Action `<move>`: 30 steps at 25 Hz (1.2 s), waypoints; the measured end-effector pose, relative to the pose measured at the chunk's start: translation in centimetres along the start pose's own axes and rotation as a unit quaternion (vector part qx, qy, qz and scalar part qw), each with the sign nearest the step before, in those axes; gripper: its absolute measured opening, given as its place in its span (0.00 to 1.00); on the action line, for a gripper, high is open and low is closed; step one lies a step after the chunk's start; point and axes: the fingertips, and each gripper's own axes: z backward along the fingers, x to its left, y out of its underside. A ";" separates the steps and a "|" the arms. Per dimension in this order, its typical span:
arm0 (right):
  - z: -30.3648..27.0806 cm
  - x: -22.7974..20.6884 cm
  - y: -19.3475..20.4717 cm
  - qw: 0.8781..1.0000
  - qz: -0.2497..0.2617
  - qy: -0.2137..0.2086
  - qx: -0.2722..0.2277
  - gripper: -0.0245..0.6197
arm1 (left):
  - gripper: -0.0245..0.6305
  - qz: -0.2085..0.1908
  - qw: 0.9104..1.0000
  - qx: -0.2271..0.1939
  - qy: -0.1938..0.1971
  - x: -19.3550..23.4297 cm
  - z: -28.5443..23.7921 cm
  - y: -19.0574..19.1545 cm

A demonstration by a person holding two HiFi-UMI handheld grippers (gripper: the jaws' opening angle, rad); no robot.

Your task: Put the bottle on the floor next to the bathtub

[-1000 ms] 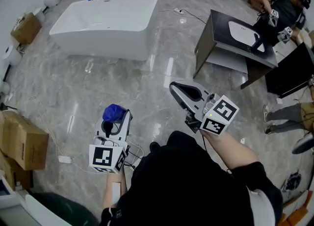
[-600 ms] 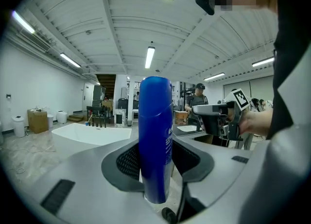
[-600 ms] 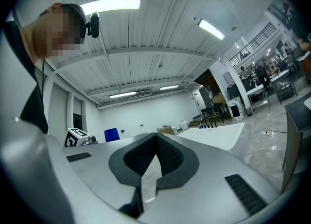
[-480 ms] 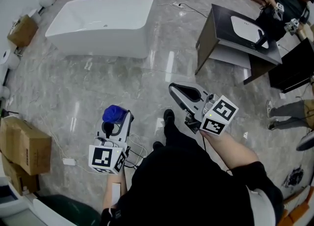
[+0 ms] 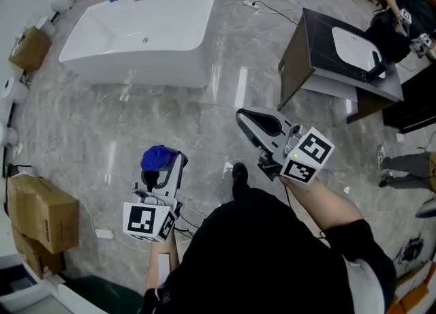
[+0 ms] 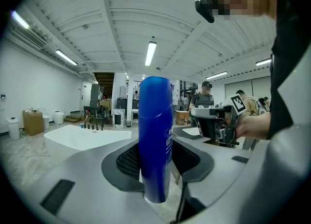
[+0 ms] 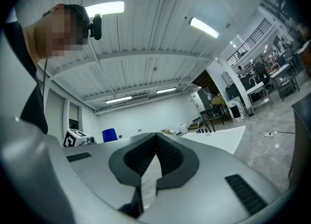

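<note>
Holding a blue bottle upright, clamped in the left gripper's jaws, above the marble floor, well apart from the white bathtub. Carrying nothing in the right gripper, with jaws clenched together.

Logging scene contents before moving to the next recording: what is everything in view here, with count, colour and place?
freestanding bathtub: one, white, on the floor, upper left
plastic bottle: one, blue, upright between the left gripper's jaws
vanity cabinet with basin: one, dark with a white basin, upper right
cardboard boxes: at least two, brown, along the left edge
polished stone floor: grey, glossy
left gripper: white, shut on the bottle
right gripper: white, shut, nothing in it
</note>
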 end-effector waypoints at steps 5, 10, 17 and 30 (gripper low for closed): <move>-1.3 -4.2 -1.9 1.000 0.002 0.004 0.002 0.08 | 0.30 0.004 1.000 -0.003 -0.007 1.8 -4.3 -1.6; -1.0 -4.7 -1.0 1.000 0.006 0.013 0.000 0.08 | 0.30 -0.003 1.000 -0.017 -0.011 2.6 -4.7 -1.2; -2.6 -12.7 -3.6 0.999 -0.013 0.034 0.005 0.08 | 0.30 -0.002 1.000 -0.011 0.007 4.4 -13.8 -3.6; -14.6 -25.6 -4.7 0.996 -0.031 0.083 0.008 0.08 | 0.30 -0.025 0.996 -0.011 0.090 14.3 -29.3 -5.5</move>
